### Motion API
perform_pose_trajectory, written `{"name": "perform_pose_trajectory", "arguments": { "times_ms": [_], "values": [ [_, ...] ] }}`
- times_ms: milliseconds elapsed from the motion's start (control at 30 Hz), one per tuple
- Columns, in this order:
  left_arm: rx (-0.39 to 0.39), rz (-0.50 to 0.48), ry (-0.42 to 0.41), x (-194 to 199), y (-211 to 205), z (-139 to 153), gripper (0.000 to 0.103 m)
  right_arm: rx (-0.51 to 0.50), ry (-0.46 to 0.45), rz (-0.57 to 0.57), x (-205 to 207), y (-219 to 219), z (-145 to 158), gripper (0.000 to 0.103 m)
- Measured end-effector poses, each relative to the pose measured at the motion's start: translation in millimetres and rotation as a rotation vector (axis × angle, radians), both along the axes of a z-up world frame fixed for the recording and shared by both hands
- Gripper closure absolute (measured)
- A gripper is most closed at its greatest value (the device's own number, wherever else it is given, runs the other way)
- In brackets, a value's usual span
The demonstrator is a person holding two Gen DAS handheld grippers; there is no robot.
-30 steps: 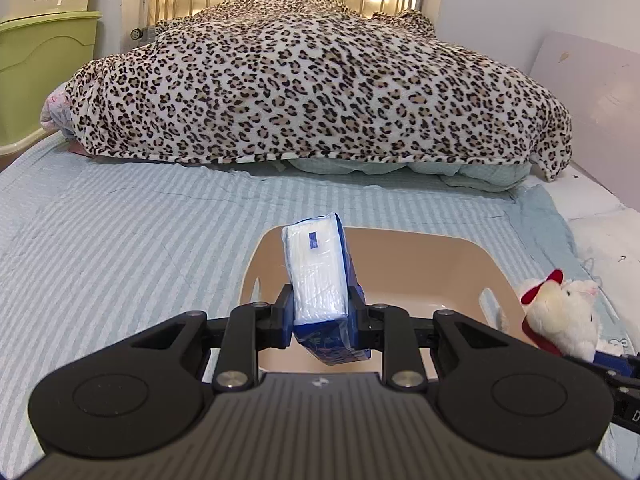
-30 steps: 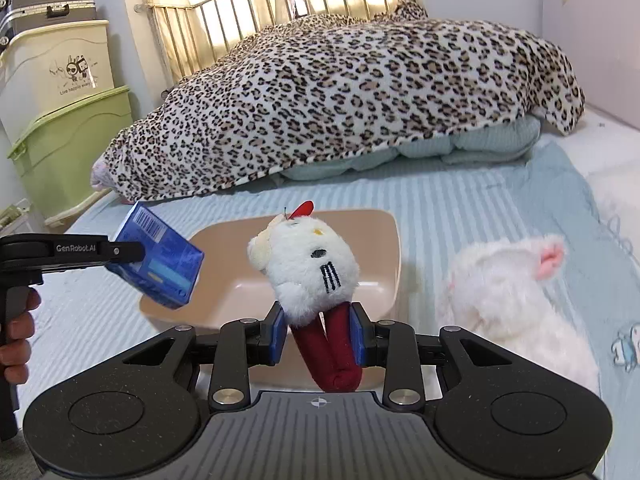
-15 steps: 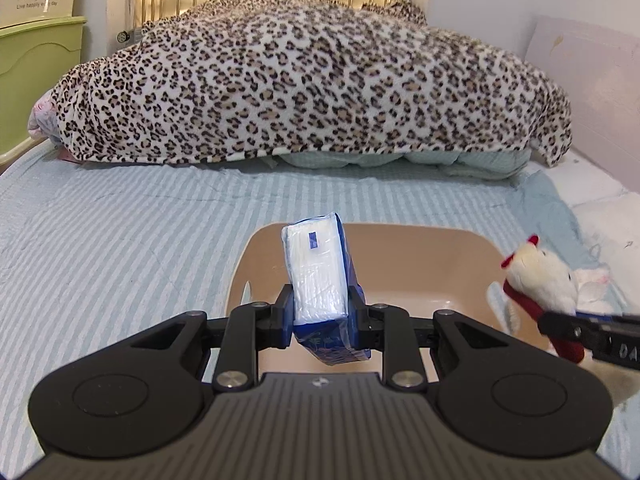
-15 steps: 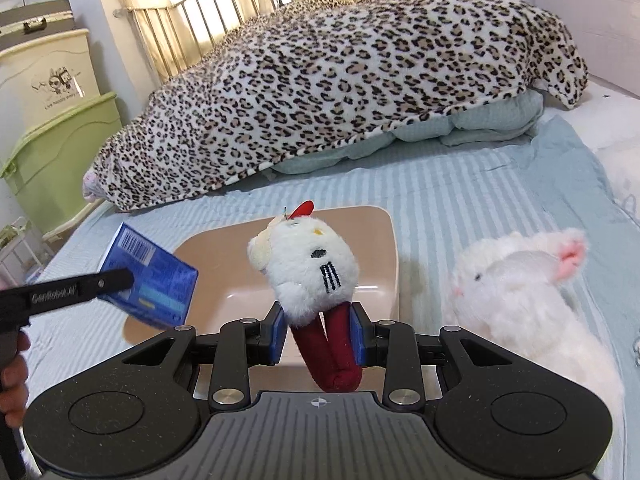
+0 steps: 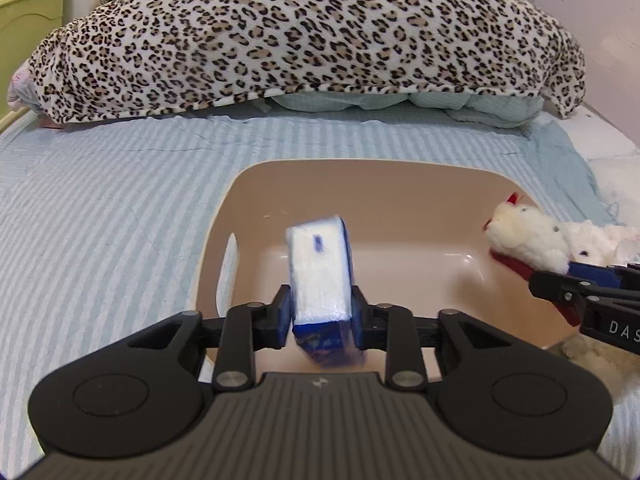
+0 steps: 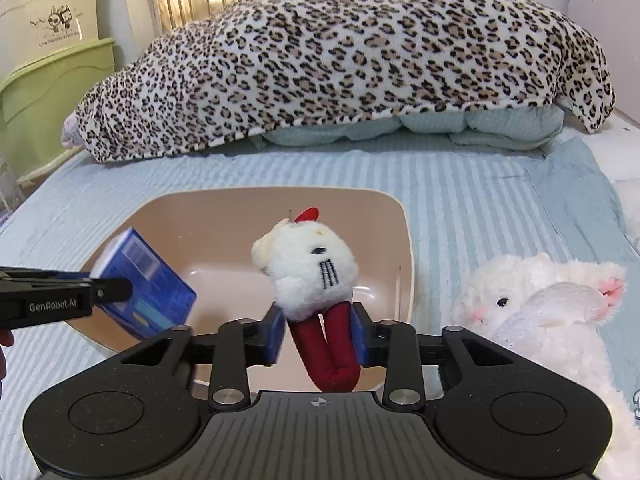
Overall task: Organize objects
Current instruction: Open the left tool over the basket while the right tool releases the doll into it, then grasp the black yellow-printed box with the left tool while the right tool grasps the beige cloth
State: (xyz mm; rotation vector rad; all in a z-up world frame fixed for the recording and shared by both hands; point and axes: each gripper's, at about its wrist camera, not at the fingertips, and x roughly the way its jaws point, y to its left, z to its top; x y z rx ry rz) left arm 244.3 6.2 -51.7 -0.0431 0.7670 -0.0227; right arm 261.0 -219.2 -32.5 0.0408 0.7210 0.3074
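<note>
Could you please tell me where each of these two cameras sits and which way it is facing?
Left wrist: sits behind the left tongs, looking along the bed at the tub; its own tongs grip a tissue pack.
Right wrist: sits behind the right tongs, facing the same way; they grip a small plush cat, and a sliver of a hand shows at the left edge.
Shared: the tub, leopard blanket, both held things, each other's tongs.

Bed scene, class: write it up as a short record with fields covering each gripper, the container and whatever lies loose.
left gripper: shut on tissue pack, over the basin
right gripper: shut on small cat plush, over the basin
basin: tan plastic, on the striped sheet, nothing seen inside
loose: white bunny plush, right of basin
background: leopard blanket
</note>
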Motion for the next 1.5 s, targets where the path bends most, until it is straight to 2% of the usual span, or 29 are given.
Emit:
{"name": "perform_pose_trajectory", "arguments": {
  "times_ms": [67,133,167,200,333,500,733,1000,1167,1300,1500],
  "values": [
    [0.01,-0.001,-0.021,-6,1,6,0.068,0.016,-0.016,-0.001,-6,-3,5,0.042],
    [0.031,0.002,-0.044,-14,3,14,0.049,0.001,-0.043,-0.003,-14,-4,12,0.038],
    [0.038,0.009,-0.065,-18,4,20,0.034,-0.013,-0.054,-0.001,-19,-4,16,0.037],
    [0.042,0.015,-0.087,-25,7,25,0.03,-0.024,-0.063,0.001,-24,-3,19,0.036],
    [0.043,0.011,-0.108,-45,18,42,0.027,-0.061,-0.088,0.007,-49,-4,28,0.023],
    [0.056,-0.005,-0.113,-76,29,53,0.013,-0.098,-0.094,0.018,-82,-3,28,0.0],
    [0.068,-0.037,-0.024,-102,38,29,0.011,-0.168,-0.022,0.045,-106,3,3,0.0],
    [0.068,-0.048,0.113,-113,41,-22,0.011,-0.19,0.07,0.029,-120,0,-38,0.0],
    [0.049,-0.085,0.164,-119,40,-43,0.011,-0.188,0.118,0.034,-125,-6,-57,0.0],
    [0.041,-0.1,0.187,-122,37,-52,0.011,-0.152,0.115,0.024,-135,-9,-59,0.004],
    [0.053,-0.128,0.202,-123,31,-57,0.011,-0.027,0.063,0.041,-152,-2,-35,0.003]
  ]
}}
